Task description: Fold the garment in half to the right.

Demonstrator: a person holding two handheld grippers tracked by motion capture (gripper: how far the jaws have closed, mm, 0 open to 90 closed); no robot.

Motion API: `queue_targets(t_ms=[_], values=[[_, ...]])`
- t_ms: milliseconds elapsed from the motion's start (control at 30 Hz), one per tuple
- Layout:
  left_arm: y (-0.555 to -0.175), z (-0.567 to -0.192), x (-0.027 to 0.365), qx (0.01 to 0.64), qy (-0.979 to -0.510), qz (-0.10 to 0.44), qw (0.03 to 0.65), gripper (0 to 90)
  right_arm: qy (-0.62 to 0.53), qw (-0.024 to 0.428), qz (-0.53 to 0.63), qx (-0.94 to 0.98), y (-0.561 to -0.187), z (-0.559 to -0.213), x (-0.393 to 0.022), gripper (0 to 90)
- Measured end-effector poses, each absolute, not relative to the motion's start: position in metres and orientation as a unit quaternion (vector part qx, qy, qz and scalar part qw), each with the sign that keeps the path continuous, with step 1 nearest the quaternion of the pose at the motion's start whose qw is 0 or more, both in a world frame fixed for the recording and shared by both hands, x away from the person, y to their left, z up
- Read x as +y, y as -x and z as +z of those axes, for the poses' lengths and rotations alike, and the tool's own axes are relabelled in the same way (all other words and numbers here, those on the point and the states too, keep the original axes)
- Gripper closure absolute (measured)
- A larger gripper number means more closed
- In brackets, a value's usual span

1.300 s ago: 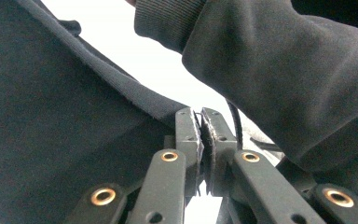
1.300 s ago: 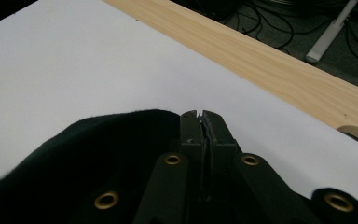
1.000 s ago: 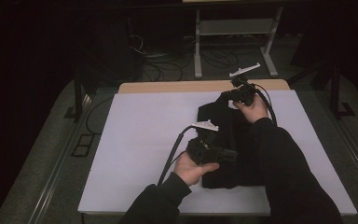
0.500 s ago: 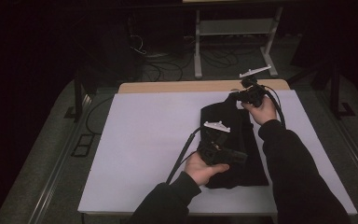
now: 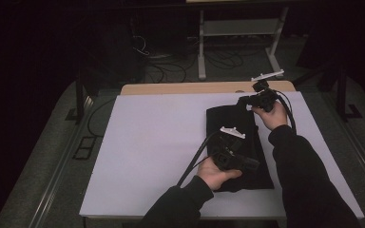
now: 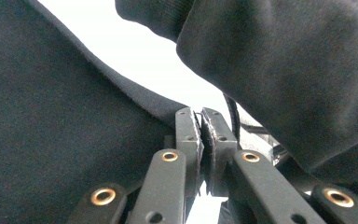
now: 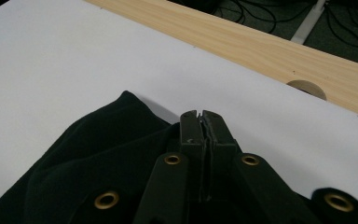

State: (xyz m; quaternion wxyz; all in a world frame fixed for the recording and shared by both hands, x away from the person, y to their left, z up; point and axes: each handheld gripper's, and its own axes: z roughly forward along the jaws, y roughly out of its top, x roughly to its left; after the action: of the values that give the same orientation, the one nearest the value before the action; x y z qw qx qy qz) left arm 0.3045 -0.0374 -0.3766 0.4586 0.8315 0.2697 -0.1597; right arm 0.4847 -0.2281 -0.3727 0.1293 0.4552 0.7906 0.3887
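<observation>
One black garment (image 5: 237, 142) lies right of centre on the white bench (image 5: 147, 142). I see two hand-held grippers: left hand-held gripper (image 5: 254, 164) and right hand-held gripper (image 5: 242, 99), each clamped on its cloth.

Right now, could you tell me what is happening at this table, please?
A person is folding a black garment on the white table, with handheld tongs in each hand. The left tongs are shut on an edge at its near end, the right tongs on its far end, by the table's wooden edge.
</observation>
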Motion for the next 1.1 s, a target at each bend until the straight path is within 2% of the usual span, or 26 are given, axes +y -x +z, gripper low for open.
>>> queue_targets(t_ms=[1100], values=[[-0.315,-0.419,-0.081,0.28,-0.859,-0.154,0.4,84.8,-0.481,0.108,0.403,0.771,-0.483,-0.398,-0.254,86.3]])
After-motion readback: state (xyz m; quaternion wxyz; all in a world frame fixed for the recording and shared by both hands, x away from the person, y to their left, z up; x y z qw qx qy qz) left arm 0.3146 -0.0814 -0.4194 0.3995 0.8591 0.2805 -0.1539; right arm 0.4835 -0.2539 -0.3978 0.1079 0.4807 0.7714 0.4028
